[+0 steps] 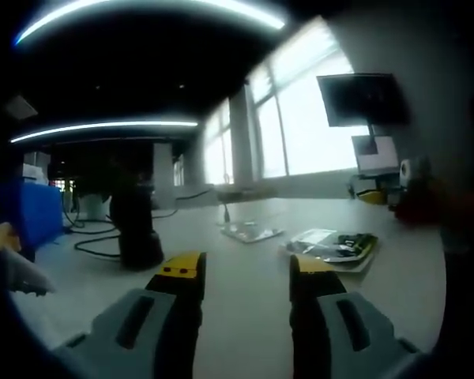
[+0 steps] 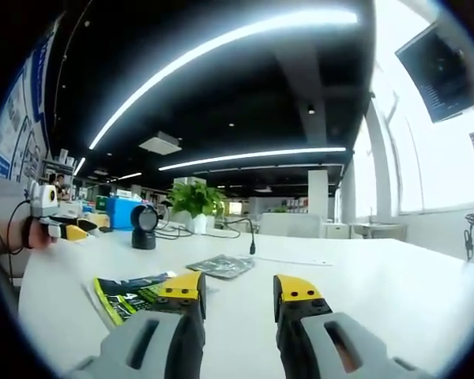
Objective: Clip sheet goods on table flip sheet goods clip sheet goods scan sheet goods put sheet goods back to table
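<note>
The table was the landmark. In the left gripper view, a dark scanner stood on it at far left with a cable trailing beside it; the left gripper hovered over the near edge, jaws parted and holding nothing. Beyond its tips lay a clear packet, and just right of that the green-and-black sheet, flat on the table and untouched. In the right gripper view, the other gripper showed at the table's far left edge, the scanner stood farther back, the sheet lay near the left jaw, the packet sat behind it, and the right gripper hung above the tabletop, jaws apart and empty. The first clip looked not yet begun. A flat sheet offers little edge, so the jaws could skid over it, push it into the packet, or pinch both together.
</note>
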`<action>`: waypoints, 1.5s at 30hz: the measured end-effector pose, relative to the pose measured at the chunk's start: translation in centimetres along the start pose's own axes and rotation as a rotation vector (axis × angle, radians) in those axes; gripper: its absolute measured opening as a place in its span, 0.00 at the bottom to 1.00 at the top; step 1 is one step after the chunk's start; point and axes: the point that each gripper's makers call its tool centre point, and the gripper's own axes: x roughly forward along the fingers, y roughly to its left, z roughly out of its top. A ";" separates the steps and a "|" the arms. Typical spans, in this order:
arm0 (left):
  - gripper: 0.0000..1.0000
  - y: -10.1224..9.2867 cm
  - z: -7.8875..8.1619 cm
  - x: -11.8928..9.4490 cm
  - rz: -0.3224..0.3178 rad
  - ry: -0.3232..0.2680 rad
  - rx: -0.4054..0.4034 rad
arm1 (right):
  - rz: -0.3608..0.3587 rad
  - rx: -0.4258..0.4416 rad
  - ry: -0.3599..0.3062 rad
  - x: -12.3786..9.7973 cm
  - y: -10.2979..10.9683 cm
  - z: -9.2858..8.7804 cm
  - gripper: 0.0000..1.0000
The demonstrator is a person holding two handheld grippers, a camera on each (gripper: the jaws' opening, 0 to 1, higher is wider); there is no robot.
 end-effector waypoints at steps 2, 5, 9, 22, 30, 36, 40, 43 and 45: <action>0.35 0.0 -0.1 0.0 0.000 0.003 0.002 | -0.002 0.001 -0.001 0.0 -0.1 0.0 0.29; 0.35 -0.1 0.0 0.0 -0.003 0.001 0.008 | -0.004 0.004 -0.002 0.0 -0.1 0.0 0.29; 0.35 0.0 0.0 0.0 -0.002 0.002 -0.009 | -0.003 -0.001 -0.001 0.0 -0.1 0.0 0.29; 0.44 -0.4 0.3 -0.1 -0.011 0.022 -0.003 | -0.010 -0.001 0.006 -0.1 -0.3 -0.2 0.29; 0.41 -0.3 -0.1 0.2 -0.036 0.023 0.000 | -0.013 -0.011 0.016 0.0 -0.2 -0.4 0.29; 0.42 0.2 0.4 -0.3 -0.007 -0.019 -0.002 | -0.015 0.003 0.011 -0.1 -0.2 -0.2 0.28; 0.40 -0.5 0.7 -0.4 -0.033 -0.036 0.004 | -0.021 0.011 0.007 -0.2 -0.3 -0.1 0.28; 0.40 -1.3 0.7 -0.3 -0.061 -0.038 0.028 | -0.024 0.035 -0.050 -0.8 0.3 1.2 0.26; 0.40 -1.4 0.6 -0.3 -0.067 -0.030 0.040 | 0.002 0.107 -0.069 -1.0 1.2 1.6 0.24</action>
